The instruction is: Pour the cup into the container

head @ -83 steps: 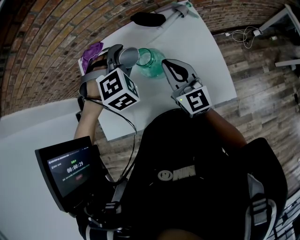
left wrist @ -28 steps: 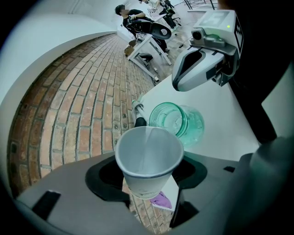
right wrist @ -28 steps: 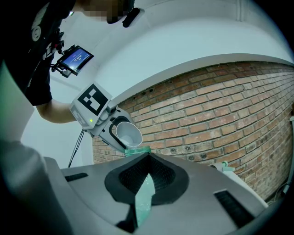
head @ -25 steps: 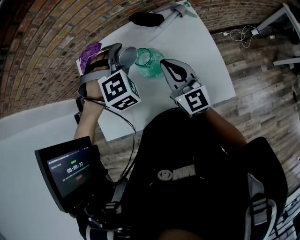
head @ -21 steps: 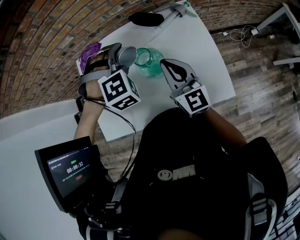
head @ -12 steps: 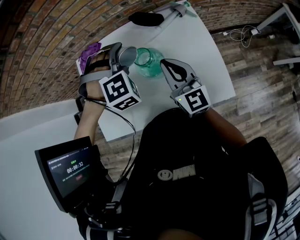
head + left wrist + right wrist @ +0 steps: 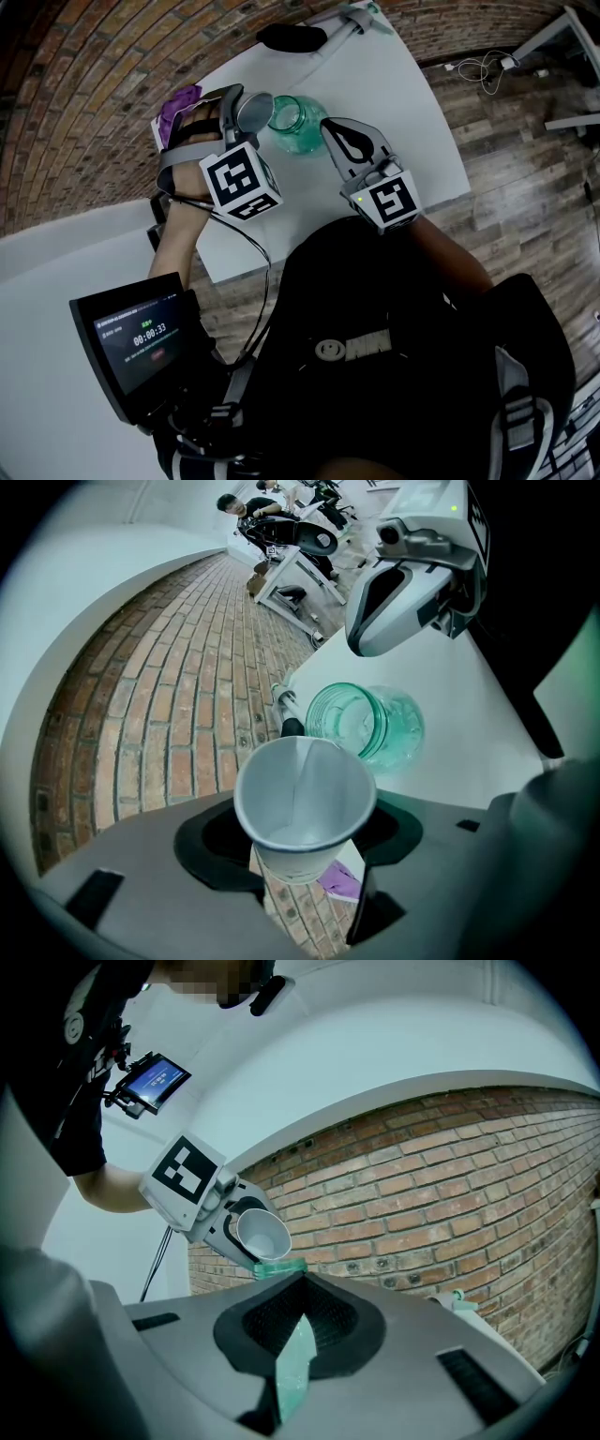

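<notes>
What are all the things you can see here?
white table: one, white, by the brick-patterned floor
green see-through jar: one, green, on the table
white paper cup: one, white, tipped toward the jar
purple crumpled thing: one, purple, table's left edge
black oblong object: one, black, table's far end
dark timer screen: one, black, lower left
left hand-held gripper: one, grey, holding the cup
right hand-held gripper: one, grey, beside the jar

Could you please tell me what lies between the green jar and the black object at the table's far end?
Only bare table lies between jar and black object, in the head view.
</notes>
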Tool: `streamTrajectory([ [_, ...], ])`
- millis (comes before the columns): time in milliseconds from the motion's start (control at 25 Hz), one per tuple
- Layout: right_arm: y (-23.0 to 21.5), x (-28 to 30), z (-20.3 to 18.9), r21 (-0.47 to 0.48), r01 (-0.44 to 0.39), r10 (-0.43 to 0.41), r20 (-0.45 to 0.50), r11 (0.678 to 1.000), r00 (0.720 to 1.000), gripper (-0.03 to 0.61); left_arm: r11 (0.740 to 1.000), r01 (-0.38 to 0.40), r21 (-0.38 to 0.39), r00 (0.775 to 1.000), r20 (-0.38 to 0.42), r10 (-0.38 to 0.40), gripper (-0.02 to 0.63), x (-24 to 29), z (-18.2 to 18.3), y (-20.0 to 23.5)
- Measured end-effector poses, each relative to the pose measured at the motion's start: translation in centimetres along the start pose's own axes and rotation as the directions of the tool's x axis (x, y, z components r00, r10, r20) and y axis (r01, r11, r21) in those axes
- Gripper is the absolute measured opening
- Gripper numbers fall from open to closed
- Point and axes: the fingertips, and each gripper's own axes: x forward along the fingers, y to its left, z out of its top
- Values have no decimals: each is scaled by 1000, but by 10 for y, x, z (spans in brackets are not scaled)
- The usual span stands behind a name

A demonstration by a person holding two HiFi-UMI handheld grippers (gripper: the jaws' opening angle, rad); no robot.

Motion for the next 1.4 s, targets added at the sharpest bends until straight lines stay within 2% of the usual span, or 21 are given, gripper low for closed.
streamTrajectory([
  [1400, 4, 1, 1, -8, -4, 4, 2, 1000, 1000, -2, 998, -39, 44, 999, -13, 39, 295, 2, -1, 3],
])
